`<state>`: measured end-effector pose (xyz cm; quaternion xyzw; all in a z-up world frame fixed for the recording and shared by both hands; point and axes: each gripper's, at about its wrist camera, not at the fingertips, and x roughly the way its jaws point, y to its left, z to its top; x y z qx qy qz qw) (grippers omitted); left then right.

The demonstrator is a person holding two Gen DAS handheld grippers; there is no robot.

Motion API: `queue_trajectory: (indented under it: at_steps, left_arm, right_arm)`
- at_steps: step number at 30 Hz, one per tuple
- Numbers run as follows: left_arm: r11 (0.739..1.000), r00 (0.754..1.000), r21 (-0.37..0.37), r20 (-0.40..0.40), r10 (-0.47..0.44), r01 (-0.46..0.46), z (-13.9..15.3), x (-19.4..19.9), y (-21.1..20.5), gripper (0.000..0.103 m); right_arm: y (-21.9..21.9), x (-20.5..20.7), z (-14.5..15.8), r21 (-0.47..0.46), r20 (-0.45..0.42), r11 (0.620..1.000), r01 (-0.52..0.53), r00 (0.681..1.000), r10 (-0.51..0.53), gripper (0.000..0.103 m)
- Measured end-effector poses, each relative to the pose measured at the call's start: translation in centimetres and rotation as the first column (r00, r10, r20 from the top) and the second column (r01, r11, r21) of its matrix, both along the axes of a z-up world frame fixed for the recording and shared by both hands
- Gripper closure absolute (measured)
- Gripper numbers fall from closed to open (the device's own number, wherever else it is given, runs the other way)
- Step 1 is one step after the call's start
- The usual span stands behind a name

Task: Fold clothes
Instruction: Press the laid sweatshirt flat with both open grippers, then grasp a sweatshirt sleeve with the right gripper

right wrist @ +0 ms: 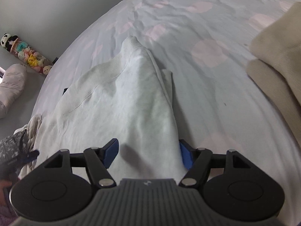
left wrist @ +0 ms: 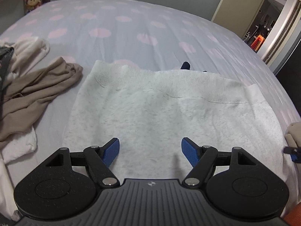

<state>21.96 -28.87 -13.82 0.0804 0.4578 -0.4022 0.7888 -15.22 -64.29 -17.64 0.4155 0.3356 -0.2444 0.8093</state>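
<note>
A pale grey sweatshirt (left wrist: 150, 109) lies flat on the bed, its ribbed hem toward the far side. My left gripper (left wrist: 150, 150) is open just above its near part, holding nothing. In the right wrist view the same sweatshirt (right wrist: 122, 98) shows with a sleeve or side running away in a ridge. My right gripper (right wrist: 148, 152) is open, its blue pads either side of the cloth's near edge; I cannot tell whether they touch it. A bit of the right gripper (left wrist: 292, 153) shows at the left wrist view's right edge.
The bed sheet (left wrist: 131, 28) is pale with pink dots. A tan garment (left wrist: 37, 90) and white clothes (left wrist: 28, 50) lie left of the sweatshirt. A cream folded garment (right wrist: 278, 60) lies to the right. Soft toys (right wrist: 28, 56) stand by the wall. An open door (left wrist: 240, 5) is far right.
</note>
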Motion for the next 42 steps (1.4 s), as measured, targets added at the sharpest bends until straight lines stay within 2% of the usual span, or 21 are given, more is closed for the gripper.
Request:
queue_trajectory:
  at_steps: [4, 9, 12, 14, 17, 20, 24, 32, 39, 42]
  left_arm:
    - [0.999, 0.999, -0.004, -0.01, 0.032, -0.032, -0.1, 0.6, 0.4, 0.031]
    - [1.0, 1.0, -0.008, -0.026, 0.003, -0.003, -0.5, 0.6, 0.2, 0.031]
    - [1.0, 0.999, -0.007, -0.04, -0.001, 0.0, -0.8, 0.9, 0.1, 0.031]
    - [1.0, 0.999, -0.014, -0.046, 0.004, -0.005, -0.8, 1.1, 0.3, 0.031]
    - [1.0, 0.999, -0.018, -0.05, 0.006, -0.007, -0.7, 1.3, 0.4, 0.031]
    - [1.0, 0.999, -0.014, -0.053, 0.001, -0.002, -0.7, 1.3, 0.5, 0.031]
    - [1.0, 0.998, -0.02, -0.066, 0.001, -0.002, -0.7, 1.5, 0.9, 0.031]
    - [0.996, 0.994, -0.082, -0.106, 0.017, -0.026, 0.0, 2.2, 2.7, 0.031]
    - [0.995, 0.993, -0.101, -0.113, 0.016, -0.027, 0.3, 2.9, 3.5, 0.032]
    - [0.993, 0.993, -0.115, -0.115, 0.021, -0.034, 0.6, 3.2, 4.0, 0.032]
  right_arm:
    - [-1.1, 2.7, -1.0, 0.016, -0.026, 1.0, -0.003, 1.0, 0.003, 0.032]
    - [-2.0, 5.6, -1.3, -0.006, -0.071, 1.0, -0.014, 0.997, 0.013, 0.033]
    - [-1.9, 6.9, -1.2, -0.024, -0.101, 0.999, -0.029, 0.995, 0.026, 0.042]
    - [-1.6, 7.2, -1.0, -0.027, -0.098, 0.999, -0.043, 0.994, 0.04, 0.062]
    - [-0.9, 7.9, -0.5, -0.04, -0.116, 0.997, -0.073, 0.991, 0.068, 0.077]
    - [-0.3, 8.6, 0.4, -0.063, -0.148, 0.994, -0.085, 0.986, 0.075, 0.083]
    - [0.3, 8.8, 2.6, -0.088, -0.14, 0.992, -0.085, 0.988, 0.073, 0.085]
    - [2.3, 10.8, 8.7, -0.111, -0.109, 0.986, -0.123, 0.988, 0.111, 0.085]
    - [6.3, 15.6, 14.8, -0.166, -0.158, 0.956, -0.243, 0.963, 0.217, 0.085]
    - [8.1, 17.7, 16.6, -0.169, -0.145, 0.947, -0.272, 0.958, 0.249, 0.085]
